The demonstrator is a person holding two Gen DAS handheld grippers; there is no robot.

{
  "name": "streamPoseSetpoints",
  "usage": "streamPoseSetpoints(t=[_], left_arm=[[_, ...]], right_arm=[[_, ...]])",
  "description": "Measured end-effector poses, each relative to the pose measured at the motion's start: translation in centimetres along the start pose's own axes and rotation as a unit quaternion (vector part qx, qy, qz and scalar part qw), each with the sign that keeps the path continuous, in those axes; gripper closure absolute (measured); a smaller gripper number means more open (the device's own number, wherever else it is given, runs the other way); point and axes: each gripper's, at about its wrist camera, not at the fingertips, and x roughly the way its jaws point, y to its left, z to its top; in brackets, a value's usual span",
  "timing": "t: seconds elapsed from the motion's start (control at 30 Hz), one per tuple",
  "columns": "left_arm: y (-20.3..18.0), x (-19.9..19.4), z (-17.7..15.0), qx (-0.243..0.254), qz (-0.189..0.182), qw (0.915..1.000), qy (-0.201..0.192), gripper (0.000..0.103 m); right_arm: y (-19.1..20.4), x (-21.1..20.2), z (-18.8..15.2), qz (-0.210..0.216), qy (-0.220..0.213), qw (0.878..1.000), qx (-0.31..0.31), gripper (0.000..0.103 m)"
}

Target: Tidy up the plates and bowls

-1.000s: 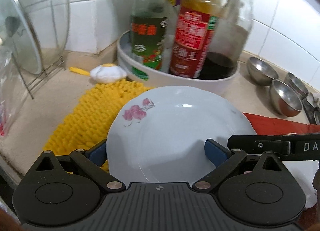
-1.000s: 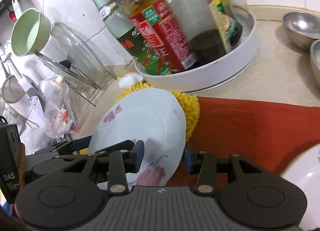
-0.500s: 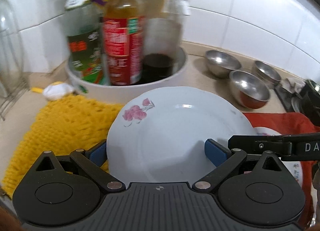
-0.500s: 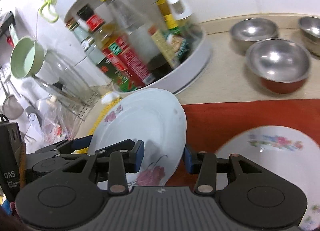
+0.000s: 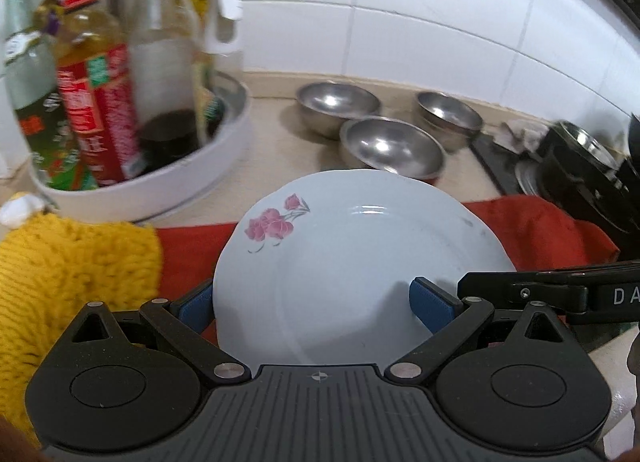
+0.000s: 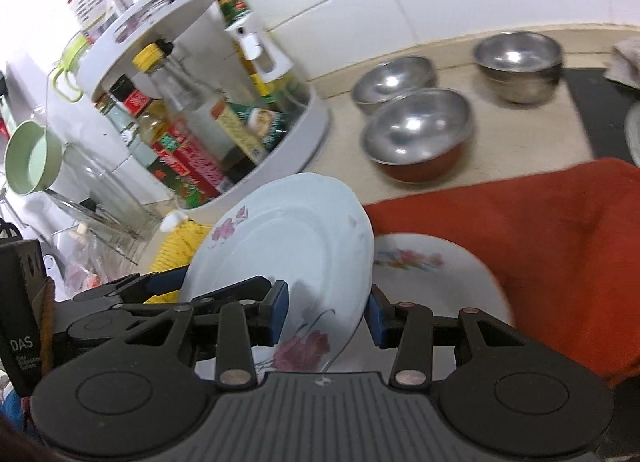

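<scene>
A white plate with pink flowers is held in the air by both grippers. My left gripper is shut on its near rim, one blue pad on each side. My right gripper is shut on the same plate, which stands tilted on edge between its pads. A second flowered plate lies on the red cloth just beyond the right gripper. Three steel bowls sit on the counter behind; they also show in the right wrist view.
A white turntable rack of sauce bottles stands at the left, also in the right wrist view. A yellow knitted mat lies at the left. A black stove is at the right. A glass lid rack is at far left.
Both grippers have carried the plate to the right, away from the yellow mat and over the red cloth. The steel bowls and the second plate have come into view.
</scene>
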Motion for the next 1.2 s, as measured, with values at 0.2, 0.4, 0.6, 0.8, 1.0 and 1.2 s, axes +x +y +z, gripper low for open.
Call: streamPoseSetpoints(t=[0.2, 0.4, 0.6, 0.8, 1.0, 1.2], left_arm=[[-2.3, 1.3, -0.6, 0.012, -0.017, 0.9996, 0.018, 0.003], [-3.5, 2.5, -1.2, 0.017, -0.018, 0.9992, 0.032, 0.003], [-3.4, 3.3, -1.6, 0.006, -0.027, 0.9987, 0.043, 0.003], [-3.1, 3.7, -1.5, -0.006, -0.035, 0.9980, 0.052, 0.004], [-3.0, 3.6, -1.5, 0.006, -0.036, 0.9983, 0.045, 0.007], [-2.2, 3.3, -1.4, -0.004, -0.021, 0.9989, 0.042, 0.007]], right_arm=[[-2.4, -1.3, -0.9, -0.022, 0.006, 1.000, 0.014, 0.065], [-4.0, -1.3, -1.6, -0.039, 0.020, 0.999, 0.018, 0.065], [-3.9, -1.1, -2.0, -0.058, 0.030, 0.998, -0.004, 0.065], [-3.6, -1.0, -2.0, -0.067, 0.031, 0.997, -0.023, 0.065], [-3.2, -1.0, -1.7, -0.085, 0.024, 0.995, -0.048, 0.063], [-3.8, -1.4, -1.2, -0.096, 0.018, 0.993, -0.063, 0.063]])
